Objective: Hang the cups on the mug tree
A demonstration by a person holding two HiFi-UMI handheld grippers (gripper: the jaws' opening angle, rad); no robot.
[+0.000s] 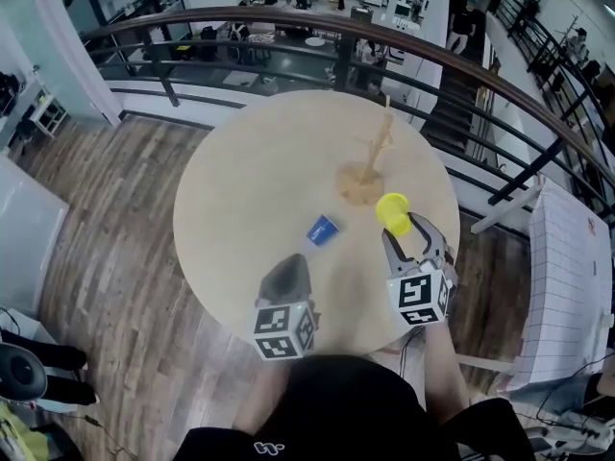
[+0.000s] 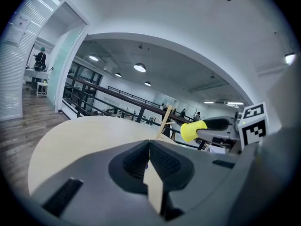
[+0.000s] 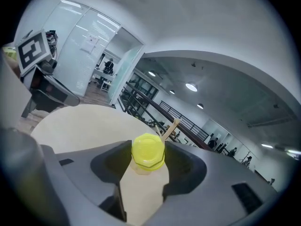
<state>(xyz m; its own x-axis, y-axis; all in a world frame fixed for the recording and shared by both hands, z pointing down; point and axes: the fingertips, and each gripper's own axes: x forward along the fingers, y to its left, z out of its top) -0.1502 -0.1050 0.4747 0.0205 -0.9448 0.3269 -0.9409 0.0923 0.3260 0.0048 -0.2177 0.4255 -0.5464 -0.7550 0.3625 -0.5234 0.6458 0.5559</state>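
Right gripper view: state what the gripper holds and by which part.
The right gripper holds the yellow cup, with its jaws pressing opposite sides of the cup's narrower end. The wider end points away from the gripper.

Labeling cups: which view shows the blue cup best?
Head view: the blue cup lies unobstructed on the table. Left gripper view gives at most a blue speck behind the shut left gripper; right gripper view shows none.

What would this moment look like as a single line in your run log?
left claw: shut, empty | right claw: gripping yellow cup | blue cup: on table | mug tree: no cups hung
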